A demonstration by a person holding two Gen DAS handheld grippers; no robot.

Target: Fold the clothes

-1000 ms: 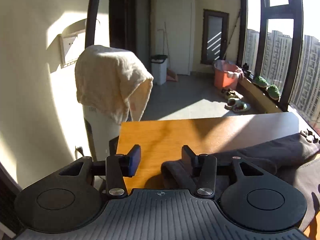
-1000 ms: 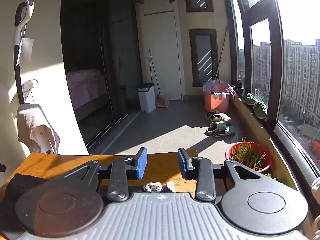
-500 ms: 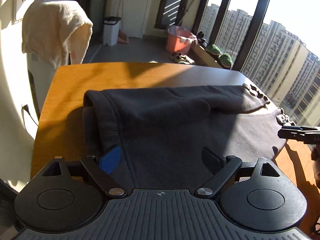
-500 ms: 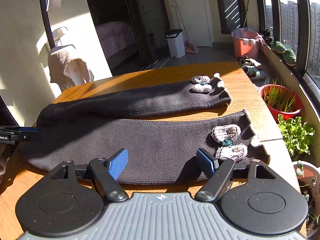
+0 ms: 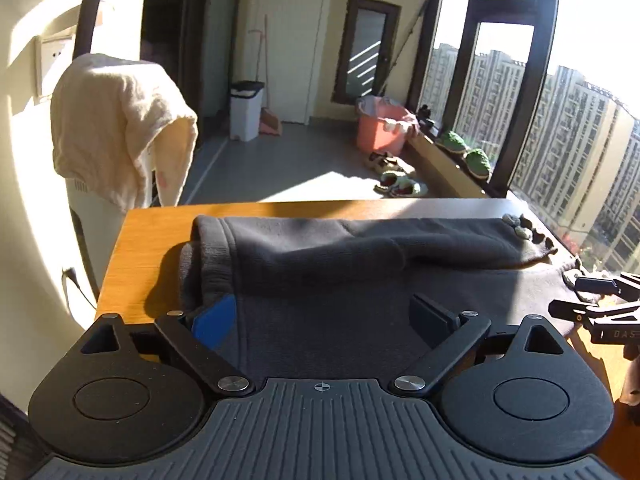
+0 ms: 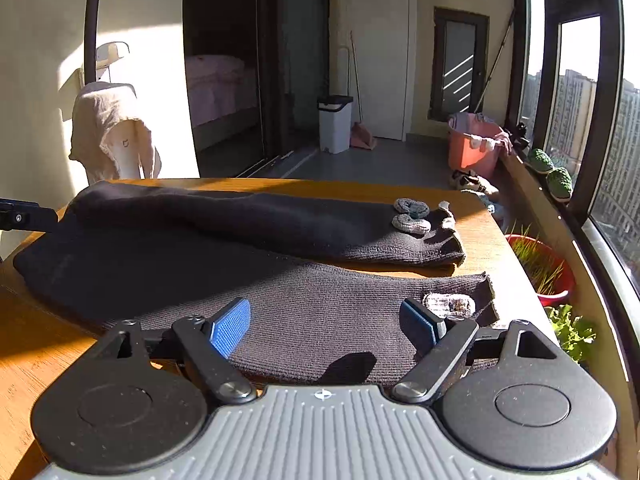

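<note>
Sunny balcony room: cream cloth (image 5: 120,128) draped at the left, white bin (image 5: 246,110) and pink bucket (image 5: 380,128) behind, windows right. Wooden table (image 5: 148,236) holds dark knit trousers (image 6: 280,280) laid flat. Left gripper (image 5: 324,320) is spread wide over the waistband end, right gripper (image 6: 326,326) wide apart over the near leg's cuff, neither gripping anything.

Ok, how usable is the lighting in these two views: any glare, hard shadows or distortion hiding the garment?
Left wrist view: blown-out sky at the window, fisheye bending its frames; the garment sits mostly in shade, folds hard to read. Right wrist view: low sun rakes the table, the knit texture near the right claw shows well, and a small hard shadow falls on the cloth.
</note>
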